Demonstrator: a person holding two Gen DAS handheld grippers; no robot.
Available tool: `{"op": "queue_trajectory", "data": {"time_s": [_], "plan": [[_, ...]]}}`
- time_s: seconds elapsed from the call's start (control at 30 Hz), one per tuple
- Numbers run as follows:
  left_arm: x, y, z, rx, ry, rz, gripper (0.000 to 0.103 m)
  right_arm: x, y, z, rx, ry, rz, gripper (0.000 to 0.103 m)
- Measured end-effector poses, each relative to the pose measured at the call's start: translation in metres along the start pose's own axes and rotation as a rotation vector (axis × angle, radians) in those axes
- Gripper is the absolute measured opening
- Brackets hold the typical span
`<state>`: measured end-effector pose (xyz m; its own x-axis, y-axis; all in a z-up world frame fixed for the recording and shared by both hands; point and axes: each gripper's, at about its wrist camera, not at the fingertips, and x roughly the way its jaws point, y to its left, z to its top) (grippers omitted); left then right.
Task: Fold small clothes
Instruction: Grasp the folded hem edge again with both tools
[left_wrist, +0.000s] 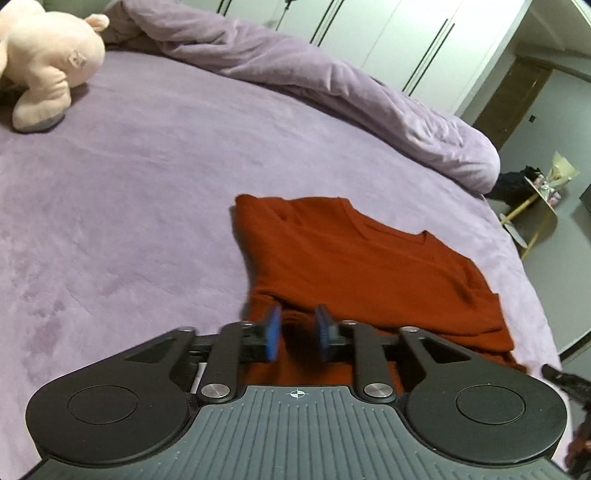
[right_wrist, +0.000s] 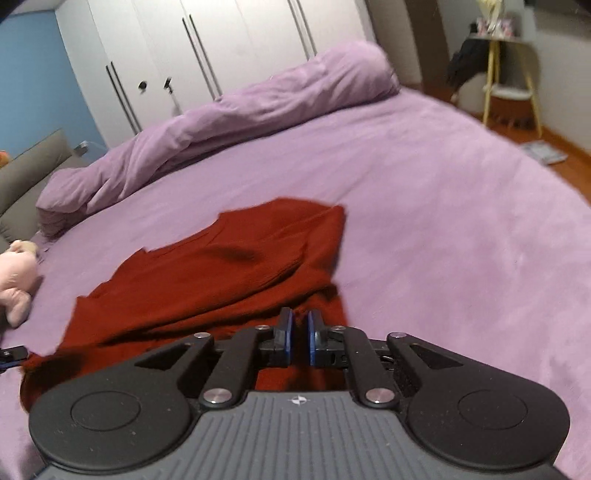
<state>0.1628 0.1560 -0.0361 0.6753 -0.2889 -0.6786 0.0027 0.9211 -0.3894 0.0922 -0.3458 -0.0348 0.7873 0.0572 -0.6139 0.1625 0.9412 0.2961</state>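
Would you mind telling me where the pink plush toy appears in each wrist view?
Left wrist view: pink plush toy in the top left corner, on the bed.
Right wrist view: at the far left edge, partly cut off.
Shared landmark: the red garment lying mid-frame in both.

Soft, even indoor light fell on the purple bed (left_wrist: 129, 184); shadows were faint and nothing glared. The right wrist view was smeared by motion blur, worst on the red garment (right_wrist: 207, 273). Both views bowed strongly toward the edges, bending the white wardrobe (right_wrist: 221, 44).
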Motion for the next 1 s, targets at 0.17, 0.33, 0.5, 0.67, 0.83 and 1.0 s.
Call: {"op": "queue_trajectory", "data": {"time_s": [0.17, 0.33, 0.5, 0.67, 0.83, 1.0], "plan": [[0.015, 0.012, -0.006, 0.114, 0.068, -0.008, 0.036, 0.013, -0.004, -0.005, -0.144, 0.091, 0.018, 0.038], [0.041, -0.002, -0.014, 0.275, 0.146, 0.008, 0.038, 0.037, -0.003, -0.010, -0.189, 0.183, 0.016, 0.037], [0.052, -0.008, -0.014, 0.313, 0.160, -0.017, 0.031, 0.042, 0.009, -0.016, -0.302, 0.198, 0.004, 0.012], [0.054, -0.013, -0.012, 0.346, 0.173, -0.032, 0.030, 0.048, 0.001, -0.013, -0.256, 0.228, 0.018, 0.016], [0.067, -0.018, -0.010, 0.350, 0.234, -0.080, 0.016, 0.057, -0.008, -0.010, -0.165, 0.245, 0.041, 0.015], [0.047, -0.029, -0.010, 0.368, 0.157, -0.114, 0.010, 0.039, 0.001, -0.001, -0.154, 0.204, 0.118, 0.005]]}}
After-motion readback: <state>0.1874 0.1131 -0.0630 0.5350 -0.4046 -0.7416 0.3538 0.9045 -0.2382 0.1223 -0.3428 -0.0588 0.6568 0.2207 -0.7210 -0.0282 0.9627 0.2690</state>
